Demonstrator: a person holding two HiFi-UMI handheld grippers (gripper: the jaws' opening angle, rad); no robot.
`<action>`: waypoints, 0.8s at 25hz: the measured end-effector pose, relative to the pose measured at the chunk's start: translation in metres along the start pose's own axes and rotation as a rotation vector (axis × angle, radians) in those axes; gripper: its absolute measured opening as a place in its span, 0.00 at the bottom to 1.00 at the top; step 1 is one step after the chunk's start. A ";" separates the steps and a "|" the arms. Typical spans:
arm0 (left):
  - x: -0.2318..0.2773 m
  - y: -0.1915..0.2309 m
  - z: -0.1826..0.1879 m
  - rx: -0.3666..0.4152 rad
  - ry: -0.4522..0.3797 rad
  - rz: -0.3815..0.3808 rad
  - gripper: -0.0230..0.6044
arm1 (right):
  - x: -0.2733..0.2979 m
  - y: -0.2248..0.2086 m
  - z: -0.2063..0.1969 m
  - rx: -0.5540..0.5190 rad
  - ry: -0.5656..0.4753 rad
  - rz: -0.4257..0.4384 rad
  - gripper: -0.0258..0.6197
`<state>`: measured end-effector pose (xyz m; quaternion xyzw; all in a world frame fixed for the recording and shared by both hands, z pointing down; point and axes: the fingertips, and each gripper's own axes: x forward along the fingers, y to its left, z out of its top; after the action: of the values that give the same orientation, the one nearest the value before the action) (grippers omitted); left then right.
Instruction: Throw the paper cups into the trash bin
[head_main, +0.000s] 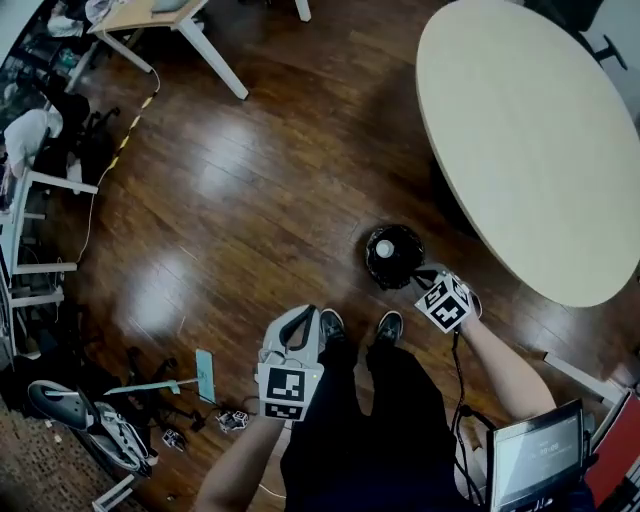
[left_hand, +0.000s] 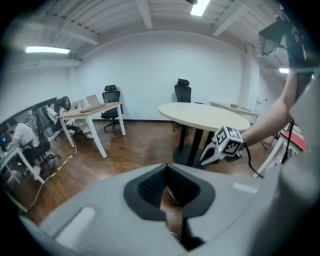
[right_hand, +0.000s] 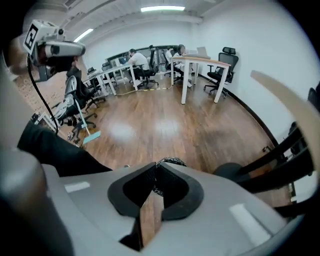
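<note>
A black round trash bin (head_main: 393, 257) stands on the wooden floor just in front of the person's feet, with a white paper cup (head_main: 384, 248) lying inside it. My right gripper (head_main: 428, 280) hangs at the bin's right rim; its jaws meet at the tips with nothing between them (right_hand: 155, 169). The bin's dark rim (right_hand: 171, 161) peeks out just past those tips. My left gripper (head_main: 300, 322) is held low and to the left of the bin, above the person's legs, jaws also together and empty (left_hand: 166, 169). The left gripper view shows the right gripper (left_hand: 223, 145) from the side.
A large round beige table (head_main: 530, 130) on a dark pedestal stands right behind the bin. Desks (head_main: 150, 15) and office chairs line the far left, with cables and chair bases (head_main: 90, 420) on the floor. A screen (head_main: 535, 455) sits at bottom right.
</note>
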<state>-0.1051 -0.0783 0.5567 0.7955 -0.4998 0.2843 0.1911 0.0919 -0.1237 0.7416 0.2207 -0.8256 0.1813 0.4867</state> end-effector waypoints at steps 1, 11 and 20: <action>-0.013 -0.006 0.005 -0.002 0.004 0.000 0.04 | -0.021 0.006 0.001 0.042 -0.017 0.003 0.09; -0.097 -0.072 0.059 0.050 -0.122 -0.154 0.04 | -0.225 0.054 0.011 0.313 -0.300 -0.241 0.08; -0.167 -0.102 0.014 -0.067 -0.192 -0.271 0.04 | -0.322 0.155 0.024 0.457 -0.544 -0.359 0.07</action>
<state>-0.0655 0.0714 0.4364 0.8724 -0.4131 0.1616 0.2056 0.1283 0.0544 0.4325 0.5039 -0.8112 0.2072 0.2125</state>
